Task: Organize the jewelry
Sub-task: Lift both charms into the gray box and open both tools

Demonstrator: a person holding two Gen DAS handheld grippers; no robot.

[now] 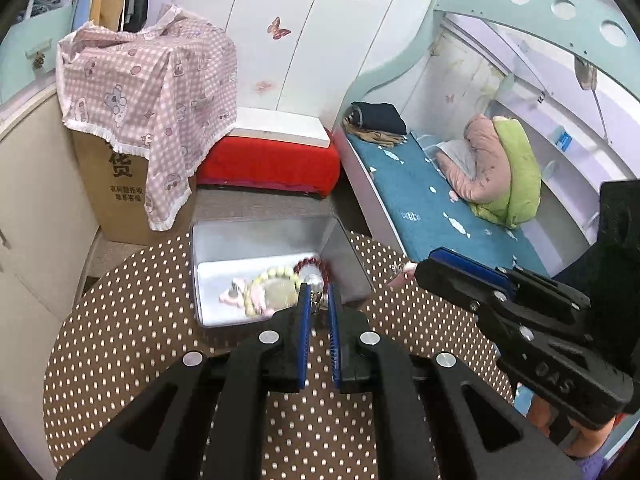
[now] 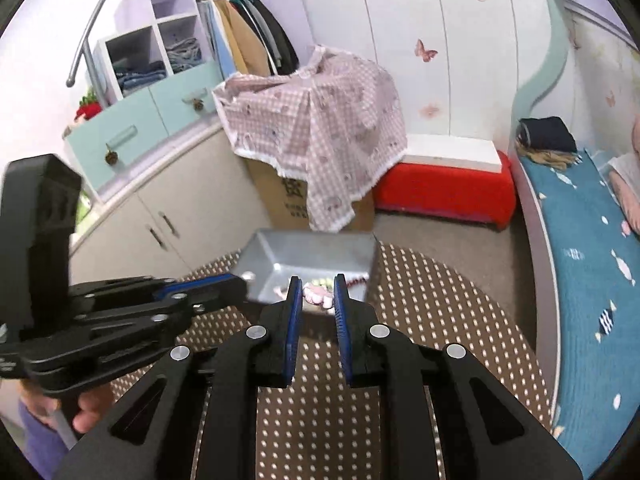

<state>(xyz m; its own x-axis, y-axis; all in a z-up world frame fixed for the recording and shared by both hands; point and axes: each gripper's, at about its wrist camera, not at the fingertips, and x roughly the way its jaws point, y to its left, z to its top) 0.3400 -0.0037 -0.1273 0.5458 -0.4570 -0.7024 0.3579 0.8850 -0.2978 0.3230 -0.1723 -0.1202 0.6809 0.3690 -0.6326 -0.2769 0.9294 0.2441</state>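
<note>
A silver metal tray (image 1: 256,240) stands on the brown polka-dot table (image 1: 132,344). In it lie a pale yellow-green bead bracelet (image 1: 276,276), a dark red bead bracelet (image 1: 314,264) and a pink piece (image 1: 232,294). My left gripper (image 1: 318,294) is shut on a silver pearl earring (image 1: 314,282) over the tray's near right corner. My right gripper (image 2: 316,292) is shut on a pink beaded piece (image 2: 318,296) at the tray's (image 2: 320,248) near edge; in the left wrist view its tip (image 1: 416,270) holds the pink piece (image 1: 402,276) right of the tray.
A cardboard box under a pink checked cloth (image 1: 152,92) and a red ottoman (image 1: 268,164) stand behind the table. A bed with a blue sheet (image 1: 420,200) lies to the right. Cabinets (image 2: 160,208) stand to the left.
</note>
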